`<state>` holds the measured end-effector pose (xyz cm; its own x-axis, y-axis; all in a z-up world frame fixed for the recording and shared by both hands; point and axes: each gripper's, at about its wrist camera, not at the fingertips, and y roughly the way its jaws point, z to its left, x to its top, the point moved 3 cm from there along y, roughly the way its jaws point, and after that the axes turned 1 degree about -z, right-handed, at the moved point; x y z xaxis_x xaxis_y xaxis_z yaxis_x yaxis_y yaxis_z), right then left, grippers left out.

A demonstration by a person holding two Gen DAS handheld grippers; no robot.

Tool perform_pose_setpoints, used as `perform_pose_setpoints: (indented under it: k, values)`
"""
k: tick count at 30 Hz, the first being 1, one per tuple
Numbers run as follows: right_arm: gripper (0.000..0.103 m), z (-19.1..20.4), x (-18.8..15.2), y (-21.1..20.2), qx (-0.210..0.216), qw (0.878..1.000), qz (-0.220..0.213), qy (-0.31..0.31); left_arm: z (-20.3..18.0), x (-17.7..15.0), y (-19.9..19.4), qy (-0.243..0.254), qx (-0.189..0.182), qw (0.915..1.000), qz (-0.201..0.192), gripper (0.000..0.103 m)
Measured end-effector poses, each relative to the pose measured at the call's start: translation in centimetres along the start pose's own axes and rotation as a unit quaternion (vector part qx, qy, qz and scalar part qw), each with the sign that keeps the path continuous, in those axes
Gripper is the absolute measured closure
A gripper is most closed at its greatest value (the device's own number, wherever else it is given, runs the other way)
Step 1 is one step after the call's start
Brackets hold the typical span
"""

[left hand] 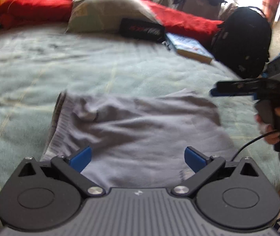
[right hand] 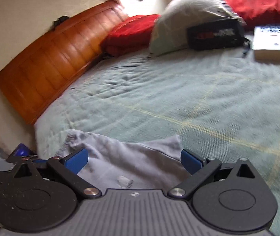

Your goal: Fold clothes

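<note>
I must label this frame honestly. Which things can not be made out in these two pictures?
- Grey garment: type unclear; near edge hidden behind left gripper, left wrist view.
- Book title: motion blur; right edge cuts it, right wrist view.
- Black pouch lettering: blurred.
- Right gripper: open.

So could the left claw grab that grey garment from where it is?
Probably yes: the left claw is open right over the grey garment, which lies flat on the bed with nothing between.

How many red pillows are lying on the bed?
2. One red pillow lies by the wooden headboard, left of the grey pillow. The other red pillow lies right of it, behind the book. More may be hidden.
</note>
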<state>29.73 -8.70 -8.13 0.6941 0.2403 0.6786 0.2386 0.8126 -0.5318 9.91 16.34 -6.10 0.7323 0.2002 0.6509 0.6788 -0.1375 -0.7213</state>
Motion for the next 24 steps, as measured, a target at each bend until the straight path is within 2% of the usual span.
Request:
perform_pose_setpoints:
  k: [2,8,17,24]
  values:
    - [0.0,0.2,0.2,0.1,0.009,1.0,0.008,0.0,1.1,-0.5,0.9,-0.025,0.02,0.9993,0.019,0.003]
    - [0.0,-2.6,-0.9,-1.5,0.006,0.998,0.027,0.054,0.6,-0.5,-0.2,-0.011,0.016,0.9998,0.002,0.003]
    - [0.0,-4.9,-4.0,-5.0,0.065,0.984,0.051,0.16,1.1,-0.5,-2.4,-0.01,0.033,0.9993,-0.015,0.003]
    - [0.0,-4.6,-6.9,-5.1,0.093,0.976,0.058,0.19,4.4,0.9,-3.5,-0.043,0.055,0.9973,-0.025,0.003]
